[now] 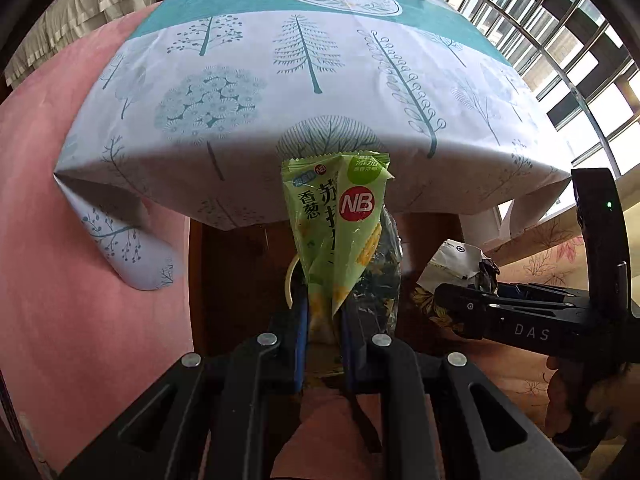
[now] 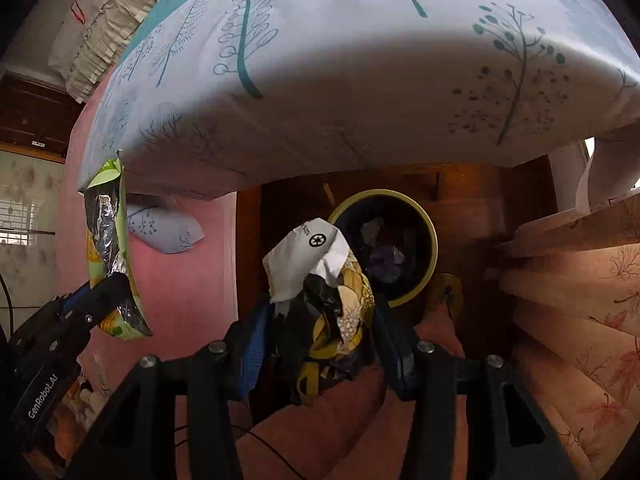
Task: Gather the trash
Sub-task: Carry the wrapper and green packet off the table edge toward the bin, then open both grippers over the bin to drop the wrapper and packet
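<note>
Trash is held in both tools. Left tool (image 1: 324, 320): jaws nearly closed, clamping a green wrapper (image 1: 340, 224) that stands up from between the pads. Right tool (image 2: 316, 340): jaws about half open, gripping a crumpled wad (image 2: 320, 280) of white, black and yellow packaging. Bin (image 2: 424, 220): just ahead of the right tool, below the worktop (image 2: 360, 80) edge, mouth facing the tool, trash already inside.
</note>
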The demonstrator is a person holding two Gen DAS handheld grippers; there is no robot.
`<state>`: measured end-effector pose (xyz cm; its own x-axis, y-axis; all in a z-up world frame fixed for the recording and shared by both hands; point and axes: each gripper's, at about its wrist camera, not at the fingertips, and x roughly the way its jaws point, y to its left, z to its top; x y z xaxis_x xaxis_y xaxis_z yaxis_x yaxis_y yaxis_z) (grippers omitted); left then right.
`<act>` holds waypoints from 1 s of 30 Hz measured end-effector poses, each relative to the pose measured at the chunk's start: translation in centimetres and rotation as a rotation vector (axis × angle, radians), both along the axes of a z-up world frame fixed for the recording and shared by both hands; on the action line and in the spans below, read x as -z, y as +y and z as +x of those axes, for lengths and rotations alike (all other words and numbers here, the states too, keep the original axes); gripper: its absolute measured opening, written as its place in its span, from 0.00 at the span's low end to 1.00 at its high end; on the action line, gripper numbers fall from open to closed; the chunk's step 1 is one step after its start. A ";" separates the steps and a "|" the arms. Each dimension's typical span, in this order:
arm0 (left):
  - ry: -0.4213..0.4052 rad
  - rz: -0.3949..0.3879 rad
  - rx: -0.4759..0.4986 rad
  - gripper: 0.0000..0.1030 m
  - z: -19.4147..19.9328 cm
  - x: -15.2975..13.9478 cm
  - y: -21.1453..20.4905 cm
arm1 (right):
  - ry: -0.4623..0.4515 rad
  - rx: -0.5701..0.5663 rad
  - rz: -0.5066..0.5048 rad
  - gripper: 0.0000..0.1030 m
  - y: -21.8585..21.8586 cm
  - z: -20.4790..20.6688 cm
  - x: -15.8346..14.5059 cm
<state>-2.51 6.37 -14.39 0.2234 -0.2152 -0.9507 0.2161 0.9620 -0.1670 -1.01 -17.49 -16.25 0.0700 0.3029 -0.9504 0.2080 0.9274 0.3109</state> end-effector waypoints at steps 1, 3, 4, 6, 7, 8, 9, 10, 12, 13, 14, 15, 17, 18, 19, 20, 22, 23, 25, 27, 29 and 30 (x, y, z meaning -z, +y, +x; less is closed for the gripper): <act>0.015 -0.002 0.003 0.12 -0.1 1.0 -0.2 | 0.007 0.008 0.001 0.48 -0.1 -0.3 0.9; 0.041 -0.006 0.005 0.12 -0.4 3.0 -0.8 | 0.021 0.019 -0.003 0.48 -0.4 -0.7 2.7; 0.055 -0.009 0.006 0.12 -0.5 4.2 -1.0 | 0.026 0.023 -0.003 0.48 -0.5 -0.8 3.7; 0.078 -0.019 0.004 0.12 -0.6 6.5 -1.5 | 0.037 0.033 -0.007 0.48 -0.8 -1.0 5.9; 0.088 -0.020 0.003 0.12 -0.7 7.8 -1.7 | 0.047 0.040 -0.007 0.48 -1.1 -0.9 7.2; 0.098 -0.022 0.003 0.12 -0.7 9.0 -1.9 | 0.057 0.050 -0.008 0.48 -1.2 -0.8 8.5; 0.105 -0.023 0.002 0.12 -0.6 10.2 -2.2 | 0.067 0.058 -0.010 0.48 -1.2 -1.0 9.9; 0.111 -0.023 -0.001 0.12 -0.6 11.5 -2.4 | 0.076 0.064 -0.013 0.48 -1.3 -1.3 11.2; 0.121 -0.039 -0.005 0.12 -0.4 13.9 -2.8 | 0.093 0.075 -0.016 0.49 -1.5 -1.4 14.0; 0.126 -0.036 -0.009 0.12 -0.3 15.1 -3.0 | 0.101 0.081 -0.017 0.49 -1.6 -1.5 15.3; 0.131 -0.039 -0.012 0.13 -0.2 16.2 -3.2 | 0.107 0.086 -0.020 0.49 -1.7 -1.5 16.5; 0.136 -0.046 -0.015 0.14 -0.1 17.2 -3.3 | 0.112 0.092 -0.024 0.49 -1.7 -1.7 17.6; 0.142 -0.048 -0.025 0.16 0.1 19.1 -3.4 | 0.114 0.107 -0.023 0.50 -1.7 -1.8 19.6; 0.141 -0.049 -0.027 0.20 0.2 19.8 -3.5 | 0.114 0.117 -0.022 0.50 -1.7 -1.8 20.5; 0.138 -0.046 -0.029 0.22 0.3 20.5 -3.5 | 0.115 0.129 -0.019 0.51 -1.9 -1.7 21.4; 0.132 -0.040 -0.030 0.25 0.3 21.1 -3.5 | 0.115 0.144 -0.011 0.52 -2.1 -1.6 22.0; 0.128 -0.032 -0.024 0.33 0.5 22.2 -3.7 | 0.110 0.169 -0.007 0.54 -2.4 -1.3 23.2; 0.130 -0.030 -0.021 0.42 0.6 22.7 -3.8 | 0.107 0.180 -0.009 0.55 -2.5 -1.3 23.8; 0.133 -0.022 -0.020 0.52 0.8 23.5 -3.9 | 0.097 0.213 -0.003 0.58 -2.8 -0.9 24.5; 0.142 -0.020 -0.020 0.61 1.0 24.0 -4.0 | 0.085 0.240 0.006 0.63 -2.9 -0.5 25.2; 0.139 -0.026 -0.017 0.64 1.1 24.3 -4.2 | 0.069 0.247 0.014 0.64 -3.1 -0.1 25.6; 0.131 -0.023 -0.014 0.66 1.0 24.3 -4.3 | 0.060 0.243 0.015 0.64 -3.1 0.1 25.6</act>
